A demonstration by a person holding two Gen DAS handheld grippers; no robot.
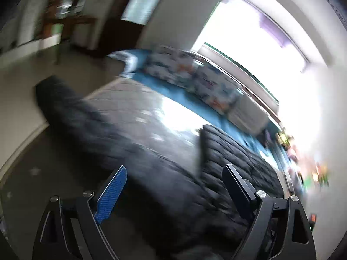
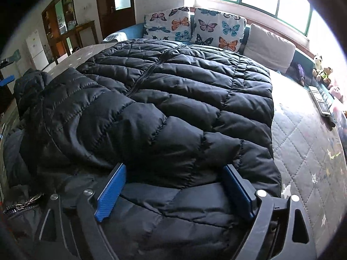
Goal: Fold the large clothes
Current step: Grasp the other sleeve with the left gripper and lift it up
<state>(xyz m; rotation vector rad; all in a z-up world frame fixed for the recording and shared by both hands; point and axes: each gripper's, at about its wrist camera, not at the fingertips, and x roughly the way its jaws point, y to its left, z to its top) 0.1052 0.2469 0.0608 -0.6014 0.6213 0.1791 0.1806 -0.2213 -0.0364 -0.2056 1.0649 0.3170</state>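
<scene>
Quilted mattress (image 2: 303,151) carries black puffer jacket (image 2: 173,99) spread flat for folding; my left gripper (image 1: 173,173) and right gripper (image 2: 173,173) gape wide, holding nothing.

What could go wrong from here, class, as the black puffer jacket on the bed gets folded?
1. The puffer jacket is thick and puffy, so the folded sleeve may spring open again.
2. Both the left gripper and the right gripper are open, so nothing pins the fold.
3. The remote beside the jacket could be swept off the mattress.
</scene>
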